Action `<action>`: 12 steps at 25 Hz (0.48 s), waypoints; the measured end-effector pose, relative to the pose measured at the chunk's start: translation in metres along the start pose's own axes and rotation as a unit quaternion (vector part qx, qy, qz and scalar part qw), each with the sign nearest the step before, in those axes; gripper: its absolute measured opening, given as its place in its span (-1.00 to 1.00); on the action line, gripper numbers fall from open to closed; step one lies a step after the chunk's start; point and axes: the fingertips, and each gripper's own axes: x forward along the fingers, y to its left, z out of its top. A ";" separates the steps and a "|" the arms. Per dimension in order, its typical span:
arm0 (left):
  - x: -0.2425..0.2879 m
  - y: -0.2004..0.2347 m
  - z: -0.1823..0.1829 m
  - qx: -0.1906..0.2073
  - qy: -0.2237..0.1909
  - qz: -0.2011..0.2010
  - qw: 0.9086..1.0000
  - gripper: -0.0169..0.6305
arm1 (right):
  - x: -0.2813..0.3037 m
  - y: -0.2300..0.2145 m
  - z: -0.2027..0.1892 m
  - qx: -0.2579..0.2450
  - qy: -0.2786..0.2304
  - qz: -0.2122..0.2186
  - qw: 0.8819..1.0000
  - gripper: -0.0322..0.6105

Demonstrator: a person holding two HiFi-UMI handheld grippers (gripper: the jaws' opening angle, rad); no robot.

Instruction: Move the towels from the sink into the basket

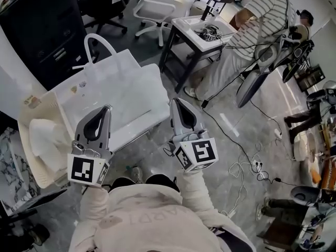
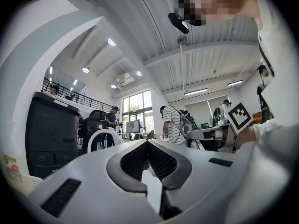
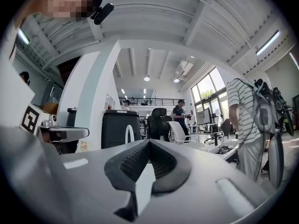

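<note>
A white towel lies crumpled and soft in the basket at the left edge of the head view. The basket is cream, with perforated walls, and sits against the left side of the sink. The sink is a white, smooth, boxy basin in the middle left of the frame, with a thin arched spout rising at its far end. I cannot tell whether any cloth lies in it.

Below the sink in the frame, I hold both hands out in front of me, side by side and apart, in cream fleecy sleeves. Both tongs point level, away from my body. My left gripper has its tip over the sink's near edge. My right gripper has its tip at the sink's near right corner. Each has a smooth grey plastic shell with dark ribbed pads, and a cube with a black-and-white square marker at my wrist, one on the left and one on the right.

In both gripper views the jaws are pressed together at the tips. Nothing is pinched between them, and they touch nothing else.

The floor is grey, glossy and marbled, with black and white cables trailing over it at the right. A small white table stands at upper centre, with a person in a striped shirt beside it. A black cabinet fills the upper left.
</note>
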 end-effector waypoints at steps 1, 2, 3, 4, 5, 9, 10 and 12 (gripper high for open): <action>0.001 0.003 -0.001 -0.001 0.000 -0.002 1.000 -0.93 | 0.003 -0.001 -0.004 0.006 0.005 -0.002 1.000 -0.87; 0.001 0.005 -0.003 -0.002 0.001 -0.003 1.000 -0.93 | 0.006 -0.001 -0.008 0.011 0.012 -0.003 1.000 -0.87; 0.001 0.007 -0.004 -0.003 0.002 -0.005 1.000 -0.93 | 0.008 -0.001 -0.013 0.016 0.020 -0.003 1.000 -0.87; 0.001 0.008 -0.006 -0.004 0.003 -0.006 1.000 -0.93 | 0.010 -0.001 -0.019 0.021 0.029 -0.003 0.999 -0.87; 0.000 0.009 -0.008 -0.005 0.003 -0.008 1.000 -0.93 | 0.011 0.000 -0.025 0.025 0.038 -0.003 0.999 -0.87; -0.001 0.012 -0.013 -0.011 0.007 -0.008 1.000 -0.93 | 0.015 0.000 -0.050 0.037 0.083 -0.001 0.996 -0.87; -0.002 0.012 -0.015 -0.012 0.008 -0.007 1.000 -0.93 | 0.016 0.000 -0.057 0.037 0.095 -0.001 0.995 -0.87; -0.003 0.015 -0.019 -0.015 0.011 -0.004 1.000 -0.93 | 0.019 -0.001 -0.070 0.036 0.117 -0.001 0.993 -0.87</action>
